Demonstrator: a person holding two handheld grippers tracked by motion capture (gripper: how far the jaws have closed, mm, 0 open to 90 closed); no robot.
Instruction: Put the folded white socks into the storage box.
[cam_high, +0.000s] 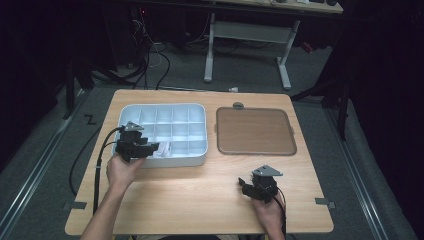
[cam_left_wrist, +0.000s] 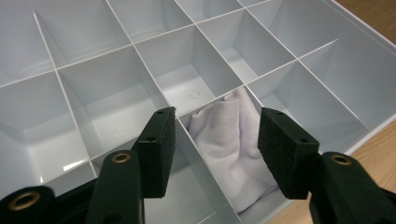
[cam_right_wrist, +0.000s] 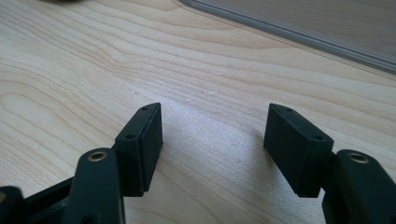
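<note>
While a white cloth (cam_left_wrist: 229, 149) lies crumpled in one cell of the tray's (cam_high: 200, 159) front row, left of that row's middle, the left tongs (cam_high: 152, 147) hang just above it with jaws wide apart. Nothing is between the pads; in the left gripper view they straddle the cloth's cell without touching it. The tray sits on the desk's (cam_high: 200, 195) left half, its front wall toward the person, and the left hand (cam_high: 122, 170) holds its tongs over the front left corner. Right of the tray lies a brown mat (cam_high: 255, 131). The right tongs (cam_high: 246, 186) rest low over bare wood near the desk's front edge, right of centre, open and empty.
</note>
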